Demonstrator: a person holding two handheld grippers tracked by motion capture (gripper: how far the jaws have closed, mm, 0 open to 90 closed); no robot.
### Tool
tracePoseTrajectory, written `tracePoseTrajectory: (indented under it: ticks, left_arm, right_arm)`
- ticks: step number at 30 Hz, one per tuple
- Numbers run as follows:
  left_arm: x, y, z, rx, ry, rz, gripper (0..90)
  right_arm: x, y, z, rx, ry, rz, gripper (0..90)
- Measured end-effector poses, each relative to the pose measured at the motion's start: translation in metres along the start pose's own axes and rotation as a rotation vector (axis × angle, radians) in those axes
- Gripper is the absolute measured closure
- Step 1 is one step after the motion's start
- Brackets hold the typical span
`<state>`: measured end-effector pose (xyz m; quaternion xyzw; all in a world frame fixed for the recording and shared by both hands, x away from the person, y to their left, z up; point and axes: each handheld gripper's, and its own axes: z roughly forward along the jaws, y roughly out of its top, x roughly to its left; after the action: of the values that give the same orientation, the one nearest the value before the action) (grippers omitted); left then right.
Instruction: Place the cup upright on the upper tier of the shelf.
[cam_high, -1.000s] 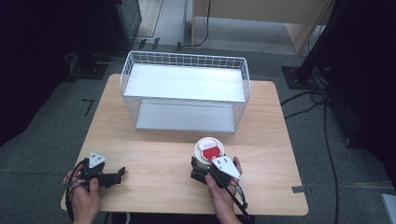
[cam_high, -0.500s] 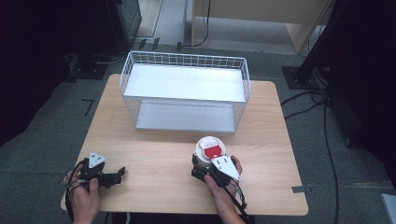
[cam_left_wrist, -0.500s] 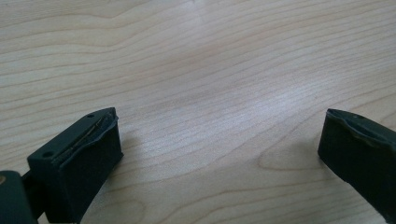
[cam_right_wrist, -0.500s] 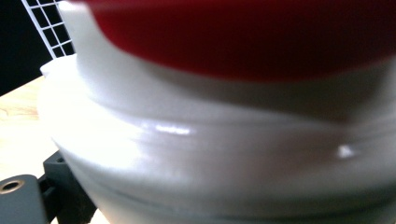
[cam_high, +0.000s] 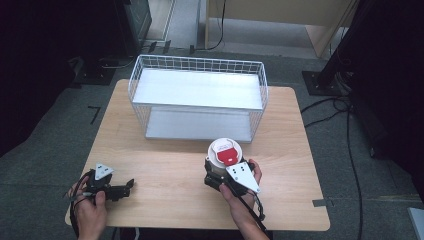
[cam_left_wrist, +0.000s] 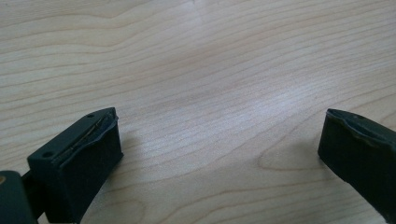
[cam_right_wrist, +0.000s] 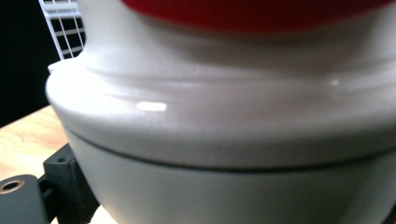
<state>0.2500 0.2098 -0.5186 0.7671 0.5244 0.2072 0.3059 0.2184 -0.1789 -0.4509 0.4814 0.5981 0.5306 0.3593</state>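
Work in hand: I read this as moving the white container (cam_high: 224, 151) with the red lid piece toward the wire basket (cam_high: 197, 64); that is my judgement from how things lie.

Container position: it stands upright on the worktop (cam_high: 165, 175), just in front of the basket's open lower front edge, toward its right end, and well apart from my left side.

Right gripper (cam_high: 218, 172): I have it tucked against the near side of the container. In the right gripper view the white body (cam_right_wrist: 224, 140) crowds the lens, and a black jaw sits against its lower left flank. The other jaw is cut off at the frame edge, so I take it the jaws are pinching the container, though I cannot fully confirm the far contact.

Left gripper (cam_high: 129, 184): resting low at the near left of the worktop, jaws spread wide with bare wood grain between them, carrying nothing.

Done so far: the grasp on the container looks made. I can't tell from these views whether its base is still on the wood or just clear of it.

Left to do: raise the container, carry it forward and set it inside the basket, on the lower floor or the upper shelf (cam_high: 200, 90); then let go and back away.

Basket state: both levels look bare from the high view.

Progress estimate: early, roughly the first step of three.
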Motion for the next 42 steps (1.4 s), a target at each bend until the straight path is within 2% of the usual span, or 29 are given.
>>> tracePoseTrajectory:
  ticks: [4,9,11,15,24,32,42]
  left_arm:
    - [0.0,0.0,0.0,0.0,0.0,-0.001,0.0]
    - [0.0,0.0,0.0,-0.003,0.0,-0.001,0.0]
    - [0.0,0.0,0.0,-0.002,0.0,0.0,0.0]
    - [0.0,0.0,0.0,-0.002,-0.001,-0.002,0.0]
    - [0.0,0.0,0.0,-0.002,-0.001,-0.002,0.0]
    - [0.0,0.0,0.0,-0.002,-0.001,-0.002,0.0]
    - [0.0,0.0,0.0,-0.004,-0.002,-0.003,0.0]
  right_arm:
    - [-0.001,0.012,0.001,-0.028,0.0,0.0,5.4]
    - [-0.006,0.038,0.004,-0.079,-0.012,0.018,5.4]
    - [-0.006,0.042,0.005,-0.087,-0.013,0.021,5.4]
    - [-0.01,0.065,0.007,-0.134,-0.017,0.033,5.4]
    - [-0.011,0.102,0.015,-0.195,-0.026,0.016,5.4]
    - [-0.008,0.126,0.023,-0.229,-0.027,-0.003,5.2]
    - [-0.008,0.163,0.046,-0.263,-0.048,0.005,5.2]
